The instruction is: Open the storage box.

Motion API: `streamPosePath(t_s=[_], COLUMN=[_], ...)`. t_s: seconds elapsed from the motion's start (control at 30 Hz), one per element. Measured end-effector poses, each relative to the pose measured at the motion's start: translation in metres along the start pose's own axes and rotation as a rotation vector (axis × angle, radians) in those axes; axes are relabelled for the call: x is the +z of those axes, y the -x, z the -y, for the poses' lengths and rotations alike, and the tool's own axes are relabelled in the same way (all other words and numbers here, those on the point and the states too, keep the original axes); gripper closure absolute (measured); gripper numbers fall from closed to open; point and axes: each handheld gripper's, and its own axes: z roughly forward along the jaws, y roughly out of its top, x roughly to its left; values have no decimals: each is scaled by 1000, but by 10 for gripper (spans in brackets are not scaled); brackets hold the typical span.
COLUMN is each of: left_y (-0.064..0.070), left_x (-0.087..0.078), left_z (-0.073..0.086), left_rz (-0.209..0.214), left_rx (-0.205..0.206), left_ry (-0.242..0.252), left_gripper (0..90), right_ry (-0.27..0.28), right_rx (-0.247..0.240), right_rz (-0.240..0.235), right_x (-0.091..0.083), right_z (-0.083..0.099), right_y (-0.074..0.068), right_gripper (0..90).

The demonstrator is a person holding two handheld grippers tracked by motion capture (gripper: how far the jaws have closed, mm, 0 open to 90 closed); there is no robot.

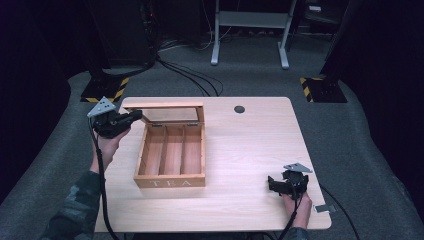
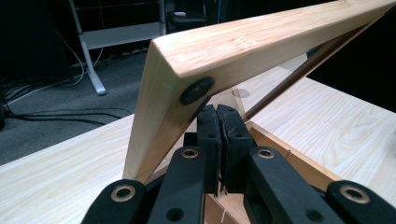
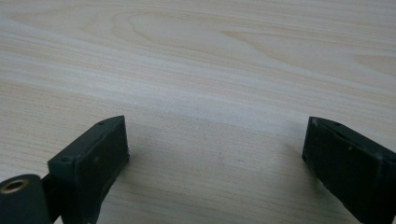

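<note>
In the high view we see a light wooden table (image 1: pixel 250 150) with a wooden tea box (image 1: pixel 171 159) standing left of its centre, the word TEA on its near face. Its three compartments look bare. The lid (image 1: pixel 165 106) is raised at the far side of the box, its window frame standing roughly upright.

Our left gripper (image 1: pixel 131 117) sits at the upper left of the frame, at the left corner of the lid. In the left gripper view the two black jaws are pressed together with no gap between the pads, just beneath the lid's (image 2: pixel 243 51) corner, where a small dark rubber bumper (image 2: pixel 197 90) sits on the wood. We cannot tell whether anything of the lid is pinched between them; the jaws seem to meet on themselves under the frame.

Our right gripper (image 1: pixel 280 184) rests at the lower right of the high view, well apart from the box, low over bare tabletop. In the right gripper view its jaws stand wide apart with only wood grain (image 3: pixel 210 93) between them, holding nothing.
</note>
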Motion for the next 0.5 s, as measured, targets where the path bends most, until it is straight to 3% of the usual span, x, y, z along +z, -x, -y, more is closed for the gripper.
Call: streamPosePath(t_s=[0.5], left_y=[-1], left_x=[0], left_z=[-3], left_rz=[-5], left_rx=[5], left_ry=[0], left_gripper=[876], right_ry=[0], right_rx=[0], right_rz=[0], right_x=[0], right_z=[0], right_y=[0], right_gripper=[65])
